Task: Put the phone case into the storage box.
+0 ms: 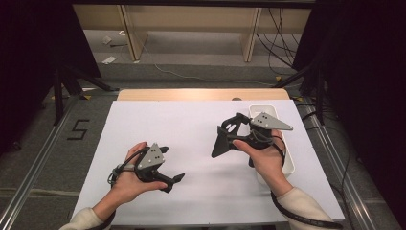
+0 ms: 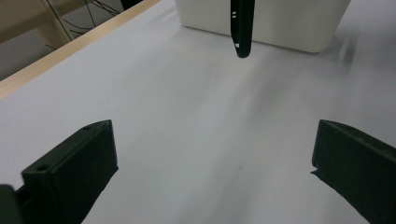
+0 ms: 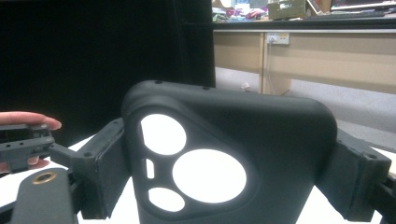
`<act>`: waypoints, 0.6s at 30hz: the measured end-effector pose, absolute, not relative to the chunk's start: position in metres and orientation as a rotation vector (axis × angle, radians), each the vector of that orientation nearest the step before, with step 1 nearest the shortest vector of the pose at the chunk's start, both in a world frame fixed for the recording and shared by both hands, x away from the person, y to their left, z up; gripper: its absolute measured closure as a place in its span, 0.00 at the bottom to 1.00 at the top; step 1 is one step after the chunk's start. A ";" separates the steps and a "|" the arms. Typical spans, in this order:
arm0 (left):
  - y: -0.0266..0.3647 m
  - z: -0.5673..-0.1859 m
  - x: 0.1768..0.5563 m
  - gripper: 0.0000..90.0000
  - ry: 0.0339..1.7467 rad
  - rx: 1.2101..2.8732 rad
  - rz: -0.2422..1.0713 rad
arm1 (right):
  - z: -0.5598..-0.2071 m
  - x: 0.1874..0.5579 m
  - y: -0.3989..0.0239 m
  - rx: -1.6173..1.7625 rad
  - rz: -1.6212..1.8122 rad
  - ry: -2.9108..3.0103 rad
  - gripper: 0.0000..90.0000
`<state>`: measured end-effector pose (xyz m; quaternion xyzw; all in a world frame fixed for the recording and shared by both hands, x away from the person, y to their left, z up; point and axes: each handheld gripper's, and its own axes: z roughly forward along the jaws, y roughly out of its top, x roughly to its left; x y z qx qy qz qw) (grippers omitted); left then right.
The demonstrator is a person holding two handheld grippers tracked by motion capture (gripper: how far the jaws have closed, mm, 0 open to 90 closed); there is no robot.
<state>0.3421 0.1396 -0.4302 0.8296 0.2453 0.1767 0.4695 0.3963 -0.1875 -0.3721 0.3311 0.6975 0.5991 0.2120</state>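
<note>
The right gripper (image 1: 225, 136) was clamped on a black phone case (image 3: 224, 163), lifted beside the white bin (image 1: 289, 163); the left gripper (image 1: 174, 179) stood apart, empty. Fitting or binning probably remained.

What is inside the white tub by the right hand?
The white tub looks empty at its far end. The right hand and right gripper, which holds a black phone case, cover the rest, so what lies there is hidden.

black "5" (image 1: 78, 129) marked on the floor (left of table)
</note>
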 end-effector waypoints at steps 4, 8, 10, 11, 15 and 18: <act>0.147 -0.432 0.341 0.00 0.615 2.040 0.448 | -0.370 0.397 -0.190 0.926 1.666 1.923 0.17; 0.153 -0.432 0.340 0.00 0.635 2.030 0.455 | -0.368 0.399 -0.194 0.931 1.671 1.903 0.17; 0.155 -0.433 0.340 0.00 0.643 2.028 0.455 | -0.367 0.399 -0.196 0.935 1.668 1.901 0.17; 0.157 -0.433 0.339 0.00 0.645 2.031 0.459 | -0.367 0.399 -0.196 0.938 1.668 1.898 0.17; 0.160 -0.434 0.339 0.00 0.654 2.032 0.463 | -0.367 0.400 -0.198 0.943 1.667 1.891 0.17; 0.161 -0.434 0.339 0.00 0.656 2.031 0.469 | -0.366 0.401 -0.200 0.946 1.669 1.882 0.17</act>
